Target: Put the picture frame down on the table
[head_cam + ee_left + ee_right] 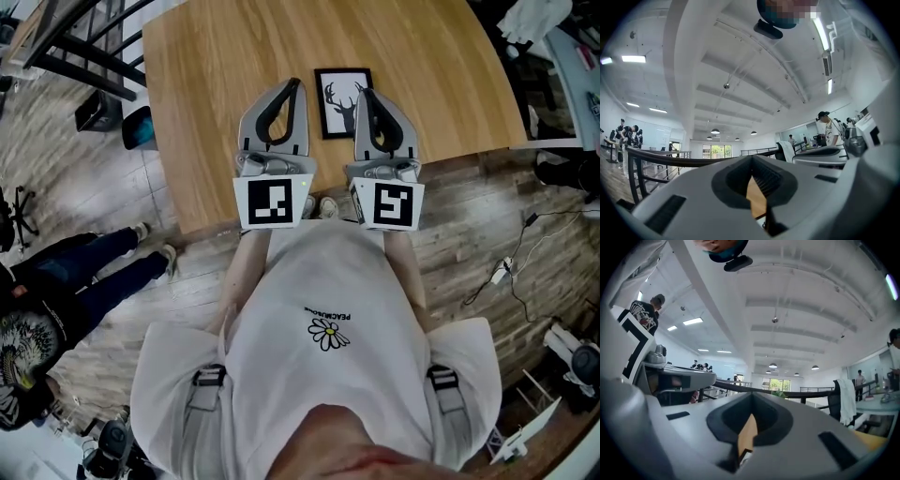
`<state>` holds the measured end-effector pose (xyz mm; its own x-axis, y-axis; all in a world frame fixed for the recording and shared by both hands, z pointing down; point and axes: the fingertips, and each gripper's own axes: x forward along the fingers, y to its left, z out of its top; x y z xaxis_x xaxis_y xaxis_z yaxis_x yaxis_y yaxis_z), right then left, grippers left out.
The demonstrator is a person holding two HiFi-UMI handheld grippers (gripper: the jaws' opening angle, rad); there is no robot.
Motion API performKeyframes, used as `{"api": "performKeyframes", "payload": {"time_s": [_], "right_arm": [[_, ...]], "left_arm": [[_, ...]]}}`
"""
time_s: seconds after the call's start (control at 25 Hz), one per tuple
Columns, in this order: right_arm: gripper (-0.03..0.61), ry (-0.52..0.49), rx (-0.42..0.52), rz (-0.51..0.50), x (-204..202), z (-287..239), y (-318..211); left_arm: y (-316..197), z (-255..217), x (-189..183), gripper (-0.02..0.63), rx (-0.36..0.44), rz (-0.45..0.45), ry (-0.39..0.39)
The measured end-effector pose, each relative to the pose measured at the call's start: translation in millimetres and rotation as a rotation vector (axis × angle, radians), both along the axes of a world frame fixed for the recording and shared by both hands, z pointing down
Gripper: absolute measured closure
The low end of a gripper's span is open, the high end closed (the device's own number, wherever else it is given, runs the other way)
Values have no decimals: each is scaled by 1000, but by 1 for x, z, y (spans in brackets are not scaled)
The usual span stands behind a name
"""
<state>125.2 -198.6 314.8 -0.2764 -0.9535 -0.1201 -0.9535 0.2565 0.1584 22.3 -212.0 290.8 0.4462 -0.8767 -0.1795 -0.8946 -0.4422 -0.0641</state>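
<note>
Black picture frame (343,101), deer silhouette (345,109) inside, on wooden table (206,84)

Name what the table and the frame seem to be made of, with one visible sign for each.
Table: looks like wood or a wood-look laminate with a light, matte finish; long grain streaks run across the top. Frame: a thin, smooth black border, perhaps painted wood or plastic, too small to tell. It holds a white deer print, likely paper.

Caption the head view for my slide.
Black-framed deer-silhouette picture lies flat on the light wooden table, flanked by the shut left hand-held gripper and shut right hand-held gripper.
</note>
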Motion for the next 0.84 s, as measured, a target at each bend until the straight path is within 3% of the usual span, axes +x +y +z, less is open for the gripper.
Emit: {"api": "performKeyframes", "payload": {"time_s": [0.84], "right_arm": [[568, -2, -1, 45, 12, -2, -3]], "left_arm": [[-7, 6, -3, 597, -22, 1, -3]]}}
